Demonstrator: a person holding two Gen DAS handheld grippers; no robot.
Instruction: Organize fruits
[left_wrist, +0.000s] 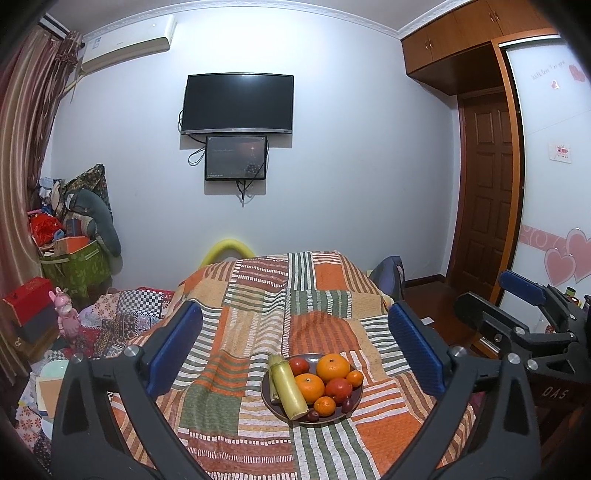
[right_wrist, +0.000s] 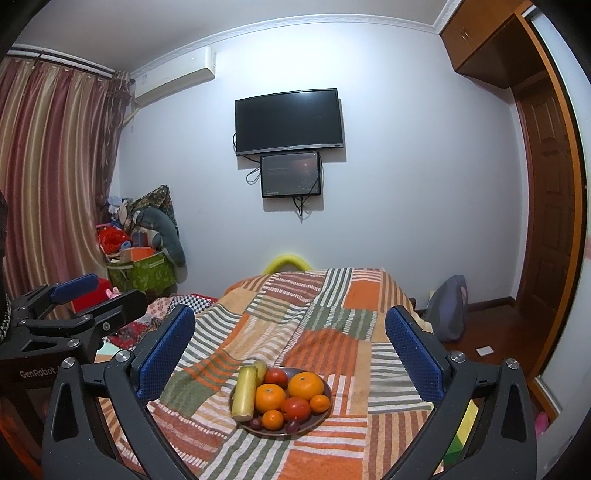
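A dark round plate (left_wrist: 354, 408) (right_wrist: 325, 411) sits on the patchwork-covered table. It holds several oranges (left_wrist: 332, 366) (right_wrist: 305, 385), two red tomatoes (left_wrist: 338, 389) (right_wrist: 295, 408), two pale green sugarcane sticks (left_wrist: 290, 391) (right_wrist: 245, 393) and small dark plums (left_wrist: 347, 405) (right_wrist: 291, 425). My left gripper (left_wrist: 295, 350) is open and empty, held above and in front of the plate. My right gripper (right_wrist: 290, 352) is open and empty, likewise above the plate. Each gripper shows at the edge of the other's view: the right one (left_wrist: 524, 295), the left one (right_wrist: 92, 295).
The striped orange, green and white cloth (left_wrist: 258, 314) (right_wrist: 332, 314) covers the table. Clutter, boxes and a green bin (left_wrist: 74, 266) (right_wrist: 142, 273) stand at the left by the curtain. A TV (left_wrist: 238, 103) hangs on the far wall. A wooden door (left_wrist: 487, 192) is at the right.
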